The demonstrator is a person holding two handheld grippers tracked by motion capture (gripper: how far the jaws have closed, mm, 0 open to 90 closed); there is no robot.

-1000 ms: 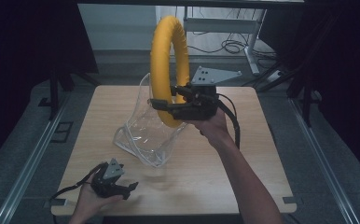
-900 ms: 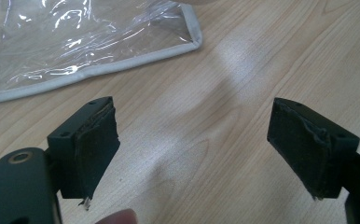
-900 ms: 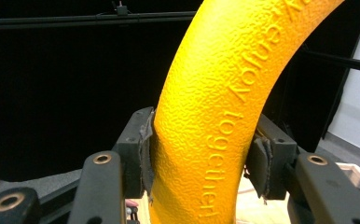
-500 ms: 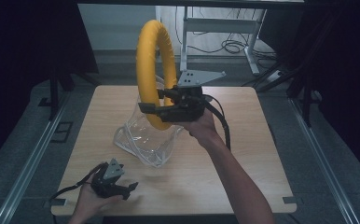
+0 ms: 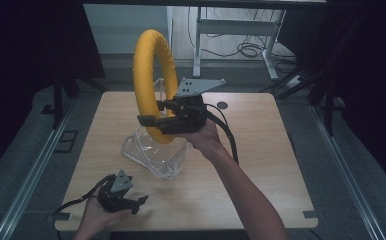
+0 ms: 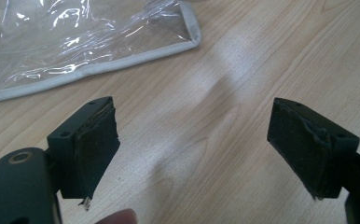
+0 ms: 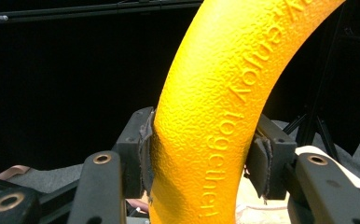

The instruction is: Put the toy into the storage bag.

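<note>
The high view looks forward and down over the whole tabletop [image 5: 261,165]. The left gripper view sits close above the wood beyond its claw [image 6: 194,144], sharing the clear bag [image 6: 89,42]. The right gripper view faces level past its claw [image 7: 199,163] into darkness.

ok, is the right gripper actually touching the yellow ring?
Touching. The right gripper view shows the right gripper with a pad pressed against each side of the yellow ring.

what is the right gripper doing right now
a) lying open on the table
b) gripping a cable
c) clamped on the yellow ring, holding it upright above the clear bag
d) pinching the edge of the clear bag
c: in the right gripper view both pads press the sides of the yellow ring, and the high view shows the right gripper holding it upright over the clear plastic bag.
</note>
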